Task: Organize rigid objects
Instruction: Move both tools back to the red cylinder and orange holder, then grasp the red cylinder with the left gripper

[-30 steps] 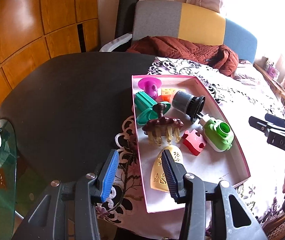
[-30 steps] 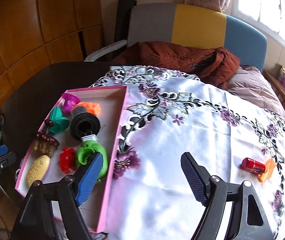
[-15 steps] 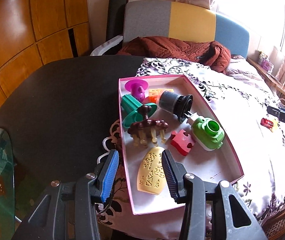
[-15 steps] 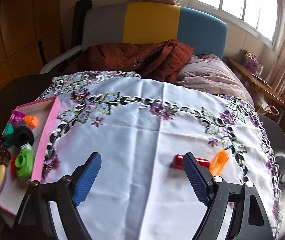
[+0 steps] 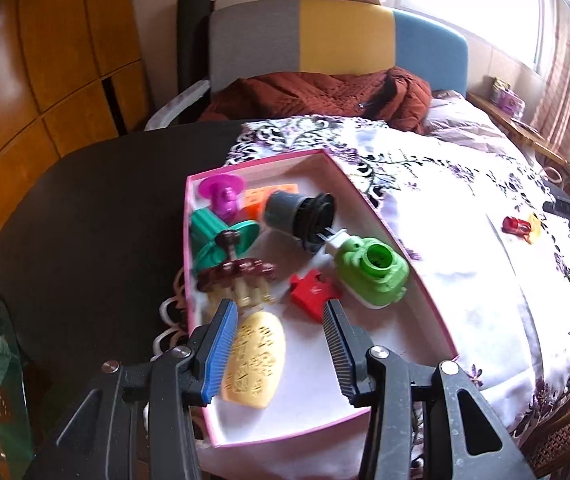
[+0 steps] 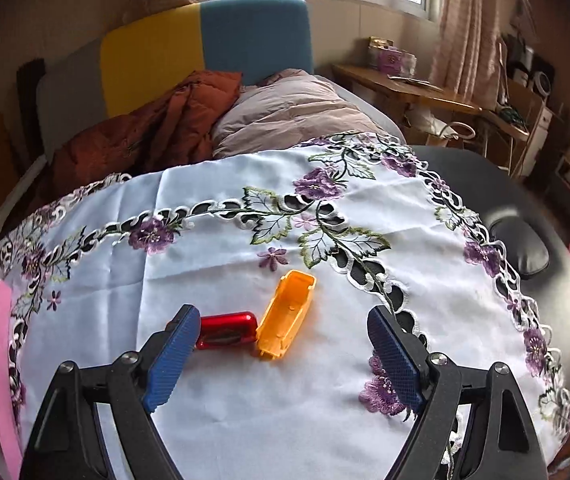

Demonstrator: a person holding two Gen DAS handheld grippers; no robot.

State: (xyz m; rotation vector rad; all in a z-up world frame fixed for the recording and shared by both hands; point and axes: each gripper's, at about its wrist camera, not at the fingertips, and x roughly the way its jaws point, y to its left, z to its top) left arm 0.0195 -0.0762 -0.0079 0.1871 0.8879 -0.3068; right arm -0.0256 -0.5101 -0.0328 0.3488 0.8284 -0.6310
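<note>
Red car (image 6: 227, 330) and orange shell (image 6: 287, 314) lie touching on cloth, shell open-side up at car's 2 o'clock; pink box (image 5: 401, 248) w/ other toys sits well apart at 9.

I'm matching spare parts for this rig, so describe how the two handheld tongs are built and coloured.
Both look alike. The left tongs have a black plastic frame with angled struts, silver screw heads at the pivots, and two ribbed pads, blue on their flat faces and dark at the edges. The right tongs show the same black frame, silver screws and blue cross-hatched pads. No cables or sleeves show.
</note>
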